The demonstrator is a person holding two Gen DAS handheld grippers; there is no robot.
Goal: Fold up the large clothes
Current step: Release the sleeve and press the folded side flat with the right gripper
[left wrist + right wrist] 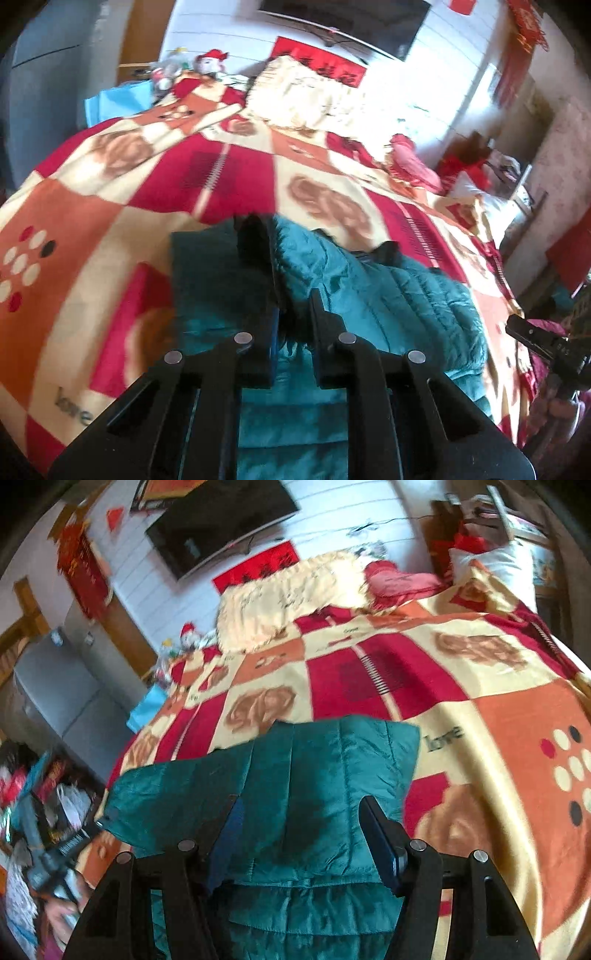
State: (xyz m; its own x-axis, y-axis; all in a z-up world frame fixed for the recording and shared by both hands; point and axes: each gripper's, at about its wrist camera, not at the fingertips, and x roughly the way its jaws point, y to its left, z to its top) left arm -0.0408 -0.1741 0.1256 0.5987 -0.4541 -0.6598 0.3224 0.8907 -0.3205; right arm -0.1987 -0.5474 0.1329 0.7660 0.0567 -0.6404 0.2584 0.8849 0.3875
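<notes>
- The teal quilted jacket (399, 295) lies on the bed's red, orange and cream checked blanket (92, 206), near the front edge.
- In the left wrist view the left gripper (293, 314) has its fingers (271, 332) narrow, pinched on a fold of the jacket with dark fur trim (255, 240) between them.
- At that view's far right edge part of the other gripper shows, blurred, beside the bed.
- In the right wrist view the right gripper (301, 834) hovers over the jacket's flat quilted panel (314, 760), fingers (382, 842) wide apart with fabric below and between them, not gripped.
- Right of the panel the blanket shows the word "love" (445, 737).
- At the head of the bed lie a cream pillow (291, 594) and a pink cushion (400, 581).
</notes>
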